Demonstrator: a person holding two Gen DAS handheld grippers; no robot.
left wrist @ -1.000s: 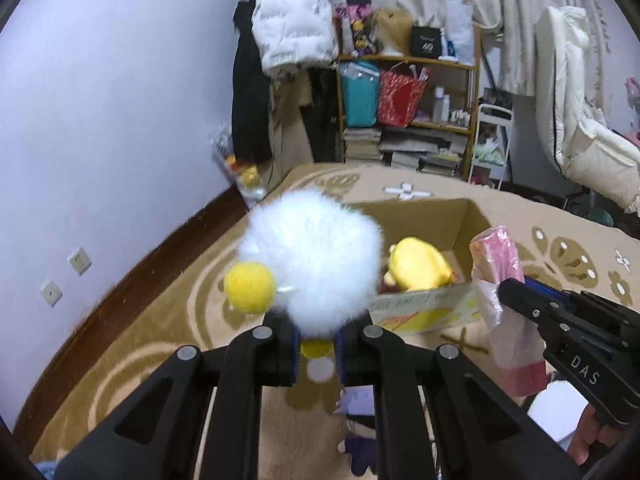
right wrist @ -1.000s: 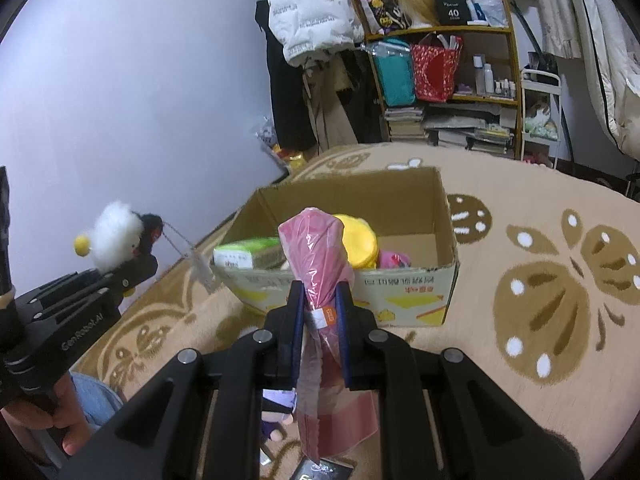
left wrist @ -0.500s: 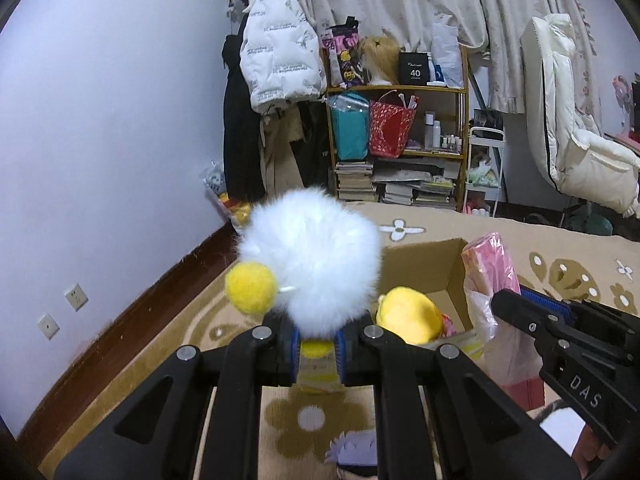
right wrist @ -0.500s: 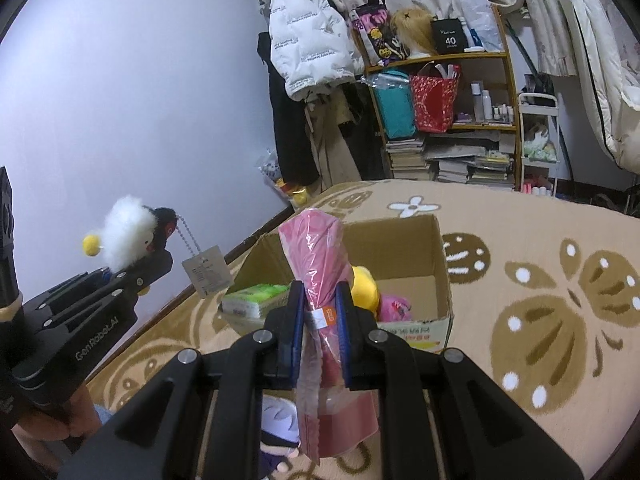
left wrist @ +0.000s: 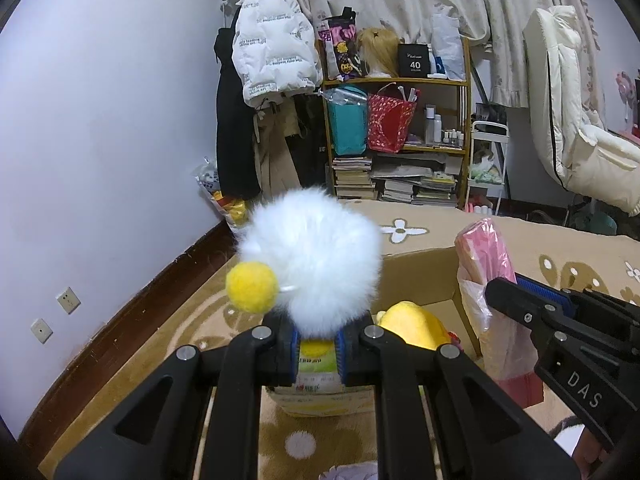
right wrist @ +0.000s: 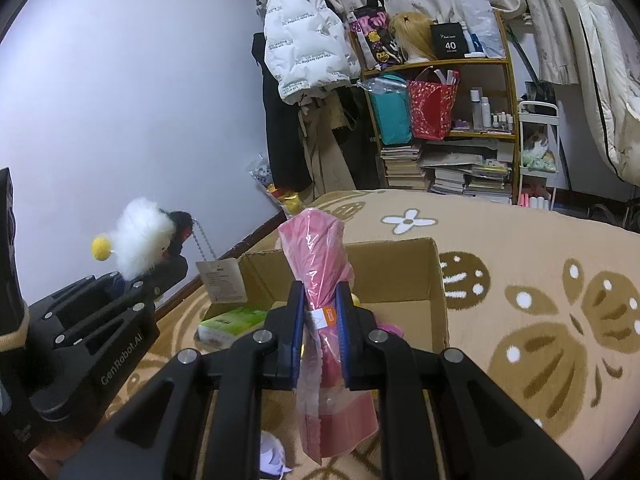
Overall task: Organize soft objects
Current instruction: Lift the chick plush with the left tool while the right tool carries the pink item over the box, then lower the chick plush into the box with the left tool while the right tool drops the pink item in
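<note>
Both views are taken close along gripper fingers, aimed slightly downward toward the cardboard box (left wrist: 420,276) (right wrist: 400,264). The bookshelf (left wrist: 400,120) (right wrist: 440,120) is shared; each neighbouring gripper is seen, probably alongside.

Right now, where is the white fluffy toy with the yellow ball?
The white fluffy toy is clamped in the left gripper, held above the near-left corner of the cardboard box, left of the pink bag.

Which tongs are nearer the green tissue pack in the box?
Left. The left tongs, gripping the white plush, sit just above the tissue pack. The right tongs, gripping the pink bag, hang to its right, over the box's middle.
</note>
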